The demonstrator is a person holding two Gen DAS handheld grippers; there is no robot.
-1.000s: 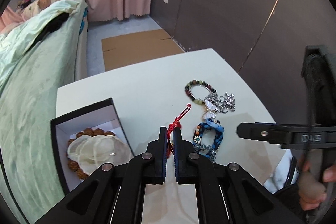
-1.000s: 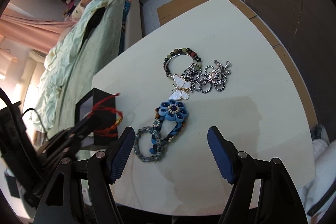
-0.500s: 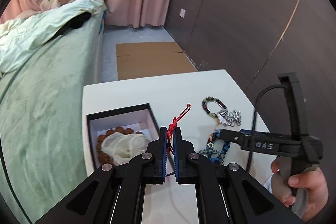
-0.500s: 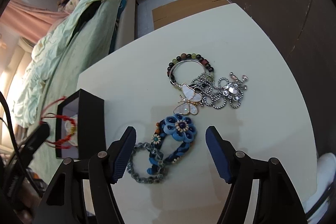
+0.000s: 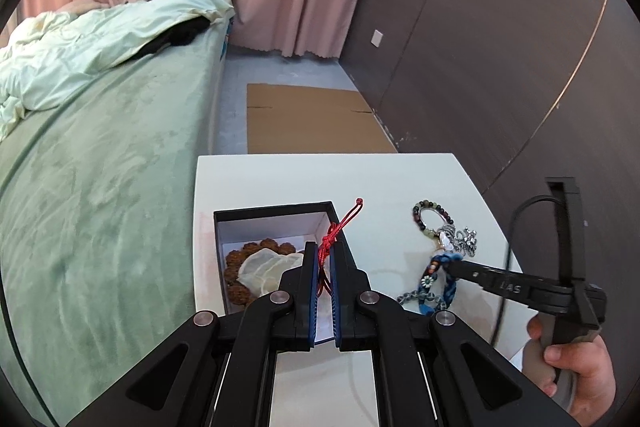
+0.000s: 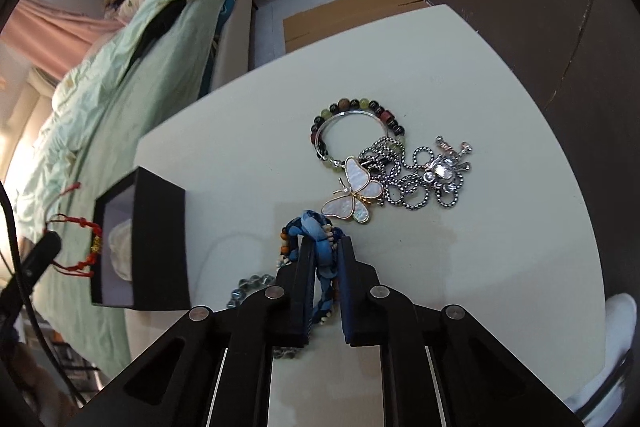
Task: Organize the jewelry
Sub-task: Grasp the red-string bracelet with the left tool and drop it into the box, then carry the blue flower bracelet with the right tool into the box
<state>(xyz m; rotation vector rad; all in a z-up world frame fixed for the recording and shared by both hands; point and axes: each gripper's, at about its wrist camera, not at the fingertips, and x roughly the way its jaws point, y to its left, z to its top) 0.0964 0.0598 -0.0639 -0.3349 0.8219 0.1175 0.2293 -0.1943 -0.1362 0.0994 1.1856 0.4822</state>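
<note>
My left gripper is shut on a red cord bracelet and holds it over the right edge of an open black box that holds a brown bead bracelet and a pale pouch. In the right wrist view the red cord bracelet hangs beside the box. My right gripper is shut on a blue flower bracelet on the white table. A butterfly pendant, a silver chain and a coloured bead ring lie just beyond it.
A bed with a green cover runs along the table's left side. Flat cardboard lies on the floor beyond the table. A dark wall stands at the right. The table's far and right parts are bare.
My left gripper has carried the red cord bracelet left, over the box edge. My right gripper has come down and closed on the blue flower bracelet; it was open above it.
</note>
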